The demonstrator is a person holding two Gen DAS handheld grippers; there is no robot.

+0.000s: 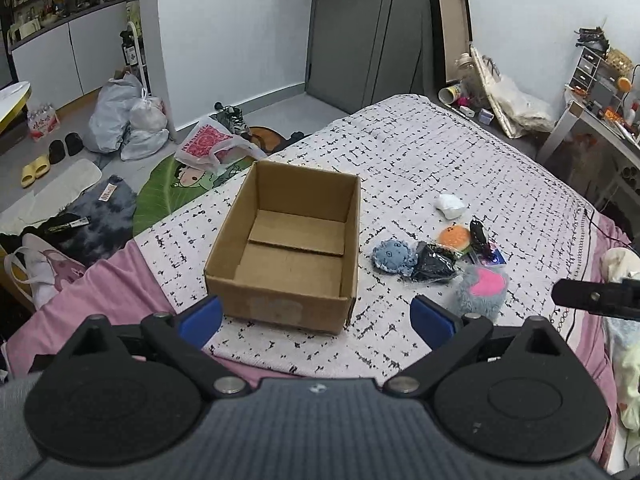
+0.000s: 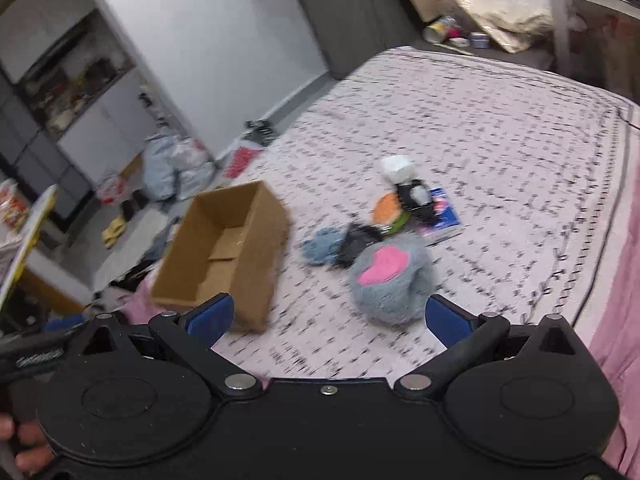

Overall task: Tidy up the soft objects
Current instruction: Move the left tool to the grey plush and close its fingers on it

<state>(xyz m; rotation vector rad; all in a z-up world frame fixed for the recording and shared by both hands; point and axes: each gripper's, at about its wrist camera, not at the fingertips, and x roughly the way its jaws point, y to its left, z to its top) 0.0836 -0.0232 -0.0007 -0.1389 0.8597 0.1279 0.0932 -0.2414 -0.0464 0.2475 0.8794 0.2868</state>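
Note:
An open, empty cardboard box sits on the patterned bed cover; it also shows in the right wrist view. To its right lies a cluster of soft toys: a grey plush with a pink patch, a blue plush, a black wrapped item, an orange round toy and a white lump. My left gripper is open and empty in front of the box. My right gripper is open and empty, just short of the grey plush.
A blue flat packet lies by the toys. The bed's pink edge drops to a floor cluttered with bags, shoes and mats. A desk stands at the right. The right wrist view is blurred by motion.

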